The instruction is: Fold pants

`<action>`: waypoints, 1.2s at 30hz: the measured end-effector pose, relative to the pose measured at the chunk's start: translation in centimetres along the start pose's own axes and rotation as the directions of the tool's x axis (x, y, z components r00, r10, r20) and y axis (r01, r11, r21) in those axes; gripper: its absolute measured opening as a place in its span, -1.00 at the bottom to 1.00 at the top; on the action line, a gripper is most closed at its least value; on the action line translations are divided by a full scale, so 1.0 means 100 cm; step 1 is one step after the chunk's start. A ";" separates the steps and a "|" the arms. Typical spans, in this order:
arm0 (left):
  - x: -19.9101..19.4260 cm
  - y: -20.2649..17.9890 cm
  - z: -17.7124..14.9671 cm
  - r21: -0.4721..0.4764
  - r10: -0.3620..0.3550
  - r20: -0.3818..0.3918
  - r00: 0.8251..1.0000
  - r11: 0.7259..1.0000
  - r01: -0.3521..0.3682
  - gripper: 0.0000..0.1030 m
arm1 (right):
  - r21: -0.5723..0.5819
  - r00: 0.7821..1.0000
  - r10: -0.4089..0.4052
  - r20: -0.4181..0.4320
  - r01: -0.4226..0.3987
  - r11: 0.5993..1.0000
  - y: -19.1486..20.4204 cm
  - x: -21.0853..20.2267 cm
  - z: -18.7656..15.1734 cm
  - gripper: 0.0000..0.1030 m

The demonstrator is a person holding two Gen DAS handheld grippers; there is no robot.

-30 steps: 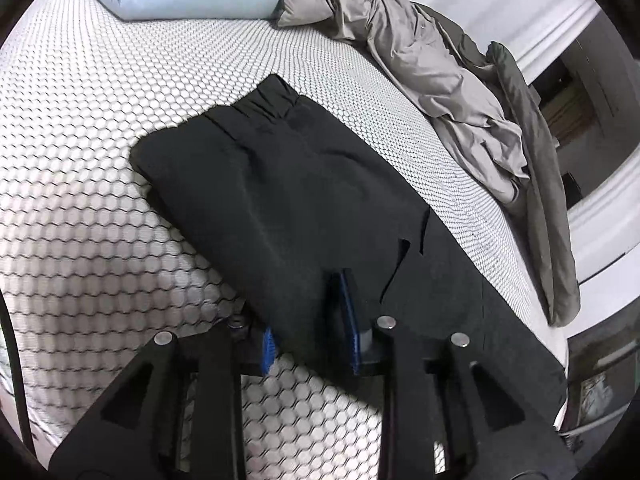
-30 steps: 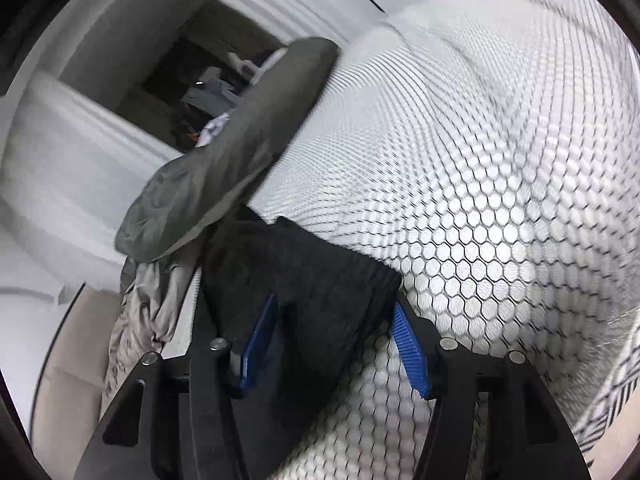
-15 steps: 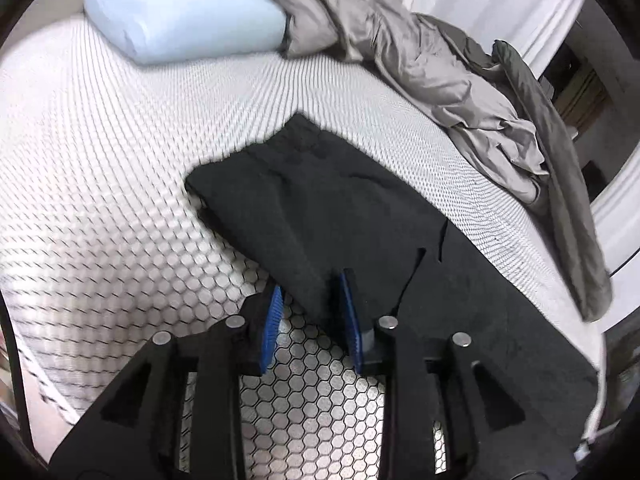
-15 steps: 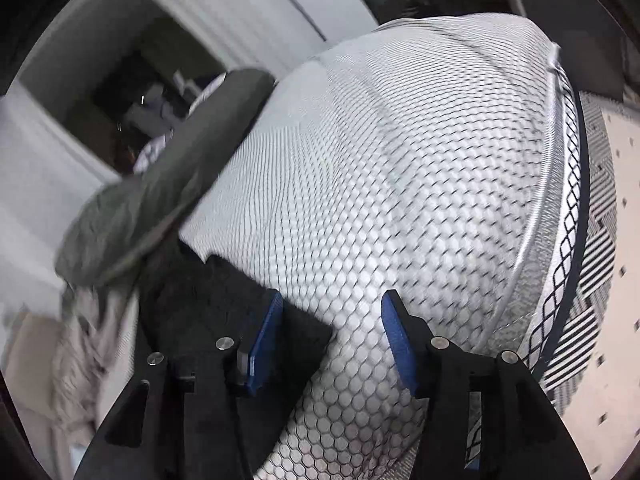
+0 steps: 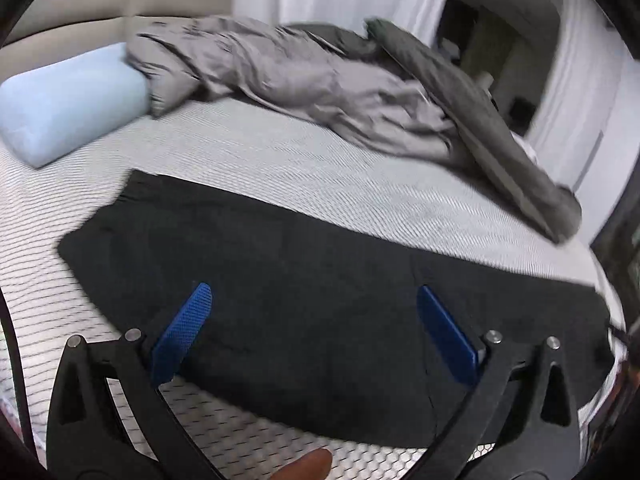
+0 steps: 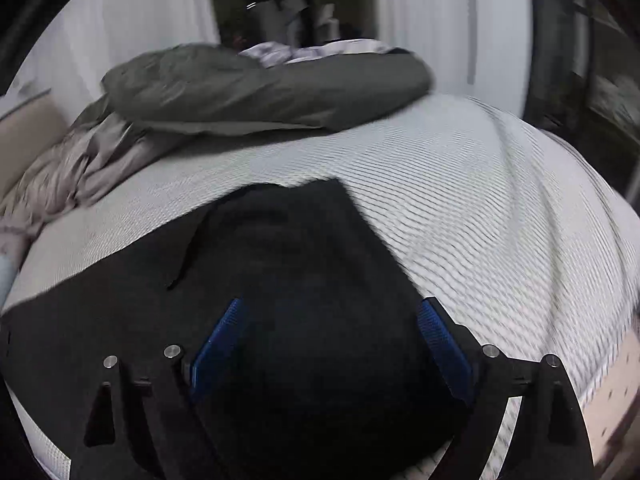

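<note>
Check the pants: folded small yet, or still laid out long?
Laid out long. The pants lie flat as one long dark strip across the mattress; both grippers, left and right, hang open above them.

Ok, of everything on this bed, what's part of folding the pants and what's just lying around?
Part of the job:
black pants, spread flat on the mattress
left gripper, open over them
right gripper, open over one end of them

Just lying about:
light blue pillow
grey rumpled duvet
honeycomb-patterned mattress
</note>
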State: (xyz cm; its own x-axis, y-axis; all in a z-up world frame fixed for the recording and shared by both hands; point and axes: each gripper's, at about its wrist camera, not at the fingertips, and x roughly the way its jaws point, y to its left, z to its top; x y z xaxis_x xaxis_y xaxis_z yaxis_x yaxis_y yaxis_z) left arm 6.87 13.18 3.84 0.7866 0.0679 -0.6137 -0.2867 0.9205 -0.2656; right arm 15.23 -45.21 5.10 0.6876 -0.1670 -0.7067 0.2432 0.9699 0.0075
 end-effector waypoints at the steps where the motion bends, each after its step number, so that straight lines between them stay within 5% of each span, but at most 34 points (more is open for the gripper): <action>1: 0.004 -0.005 -0.001 0.015 -0.010 -0.010 1.000 1.000 0.010 0.98 | -0.013 1.000 0.006 -0.010 -0.006 1.000 0.003 0.004 0.009 0.75; 9: 0.022 -0.035 -0.011 0.084 -0.003 -0.015 1.000 0.996 0.004 0.98 | -0.058 0.987 0.004 -0.158 -0.013 0.998 0.004 0.062 0.068 0.75; 11: 0.025 -0.032 -0.009 0.073 -0.015 -0.022 1.000 0.997 0.016 0.98 | -0.059 0.977 0.017 -0.214 -0.030 0.998 -0.004 0.073 0.076 0.61; 13: 0.030 -0.031 -0.008 0.069 -0.013 -0.031 0.999 0.997 0.015 0.98 | -0.100 0.978 -0.007 -0.210 -0.015 0.995 -0.001 0.074 0.082 -0.18; 14: 0.030 -0.028 -0.007 0.070 -0.011 -0.034 0.999 0.997 0.013 0.98 | -0.097 0.980 0.020 -0.198 -0.040 0.994 -0.001 0.069 0.084 -0.25; 16: 0.031 -0.024 -0.006 0.067 -0.004 -0.034 0.999 0.998 0.007 0.98 | -0.079 0.985 0.076 -0.155 -0.089 0.993 -0.005 0.060 0.093 -0.90; 18: 0.031 -0.020 -0.005 0.056 0.002 -0.037 0.999 0.998 0.000 0.98 | -0.024 0.992 0.066 -0.107 -0.069 0.997 -0.017 0.054 0.100 -0.90; 24: 0.037 -0.009 -0.005 0.007 0.000 -0.064 0.998 1.000 0.000 0.98 | 0.034 0.985 0.078 -0.157 -0.073 0.997 -0.033 0.079 0.100 -0.83; 28: 0.038 -0.012 -0.006 0.026 0.000 -0.066 0.998 1.000 0.002 0.98 | 0.090 0.961 0.182 -0.210 -0.166 0.982 -0.048 0.075 0.095 -0.33; 29: 0.040 -0.013 -0.006 0.029 -0.002 -0.073 0.997 1.000 0.004 0.98 | 0.075 0.956 0.196 -0.218 -0.184 0.980 -0.044 0.074 0.092 -0.38; 31: 0.044 -0.017 -0.007 0.036 -0.004 -0.085 0.996 0.999 0.007 0.98 | -0.001 0.961 0.173 -0.214 -0.177 0.984 -0.033 0.077 0.086 -0.86; 34: 0.045 -0.022 -0.010 0.060 0.002 -0.090 0.996 0.998 0.004 0.98 | 0.027 0.965 0.233 -0.120 -0.231 0.972 -0.041 0.058 0.093 -0.89; 36: 0.047 -0.025 -0.012 0.076 0.008 -0.099 0.995 0.997 -0.001 0.98 | 0.052 0.973 0.200 -0.115 -0.195 0.979 -0.052 0.058 0.095 -0.88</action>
State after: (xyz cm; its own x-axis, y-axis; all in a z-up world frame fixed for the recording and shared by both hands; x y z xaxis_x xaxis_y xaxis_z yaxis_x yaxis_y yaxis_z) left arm 10.66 10.79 0.73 0.7260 0.0368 -0.6867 -0.2447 0.9470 -0.2080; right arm 24.43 -52.92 7.72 0.6391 0.0514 -0.7674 0.1399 0.9734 0.1816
